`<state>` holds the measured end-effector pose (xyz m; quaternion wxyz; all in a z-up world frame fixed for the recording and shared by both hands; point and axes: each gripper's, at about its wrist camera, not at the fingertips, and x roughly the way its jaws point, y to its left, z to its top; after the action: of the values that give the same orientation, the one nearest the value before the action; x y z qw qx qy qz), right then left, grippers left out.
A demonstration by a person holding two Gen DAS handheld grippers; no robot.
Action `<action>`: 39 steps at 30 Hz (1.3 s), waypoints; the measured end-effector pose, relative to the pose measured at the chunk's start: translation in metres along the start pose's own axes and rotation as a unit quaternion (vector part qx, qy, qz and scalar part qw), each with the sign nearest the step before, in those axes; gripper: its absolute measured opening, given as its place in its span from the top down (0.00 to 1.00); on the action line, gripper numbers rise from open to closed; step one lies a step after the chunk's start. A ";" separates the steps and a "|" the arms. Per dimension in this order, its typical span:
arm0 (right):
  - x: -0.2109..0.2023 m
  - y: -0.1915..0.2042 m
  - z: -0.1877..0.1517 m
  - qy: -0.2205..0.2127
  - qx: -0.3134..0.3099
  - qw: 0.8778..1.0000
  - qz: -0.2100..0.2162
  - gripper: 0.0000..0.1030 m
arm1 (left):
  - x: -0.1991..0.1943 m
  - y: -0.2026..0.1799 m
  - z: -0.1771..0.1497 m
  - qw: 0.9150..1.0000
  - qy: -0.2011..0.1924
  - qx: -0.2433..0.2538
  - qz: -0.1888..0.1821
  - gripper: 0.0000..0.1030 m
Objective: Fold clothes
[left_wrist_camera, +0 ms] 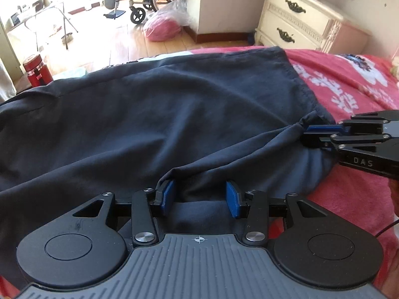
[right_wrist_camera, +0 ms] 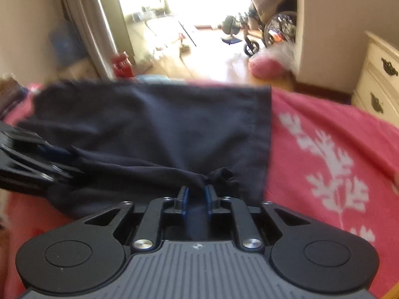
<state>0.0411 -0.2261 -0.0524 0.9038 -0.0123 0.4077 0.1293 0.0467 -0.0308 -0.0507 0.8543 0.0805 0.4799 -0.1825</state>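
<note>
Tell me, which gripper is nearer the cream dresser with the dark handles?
Right. The right gripper pinches the dark garment at its hemmed edge on the side toward the dresser; the left gripper sits farther along the cloth's near edge, away from it.

Matt dark cloth garment [left_wrist_camera: 149, 114] lies on a fuzzy red blanket [left_wrist_camera: 349, 84] beside a glossy cream-painted dresser [left_wrist_camera: 299, 17]

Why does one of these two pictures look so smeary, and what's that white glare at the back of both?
Right wrist view: motion blur softens the dark navy garment and the red floral blanket, while the right gripper stays fairly crisp. Left wrist view: sharp, stitching visible on the garment hem. Both: sunlight through the far doorway is blown out to white, and the fisheye lens bends the cream dresser.
</note>
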 end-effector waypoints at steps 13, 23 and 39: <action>0.000 0.015 -0.008 -0.017 -0.063 0.996 -0.064 0.87 | 0.003 -0.010 0.001 1.000 0.003 0.014 0.025 0.56; -0.003 0.002 -0.013 -0.018 -0.019 0.999 -0.045 0.87 | 0.006 -0.012 0.002 0.999 0.004 0.018 0.029 0.54; 0.001 -0.002 -0.014 -0.022 0.008 0.999 -0.041 0.87 | -0.026 -0.006 -0.004 0.997 -0.065 0.031 0.009 0.51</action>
<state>0.0316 -0.2301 -0.0626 0.9172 -0.0192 0.3880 0.0891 0.0289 -0.0294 -0.0307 0.8825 0.0991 0.4166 -0.1944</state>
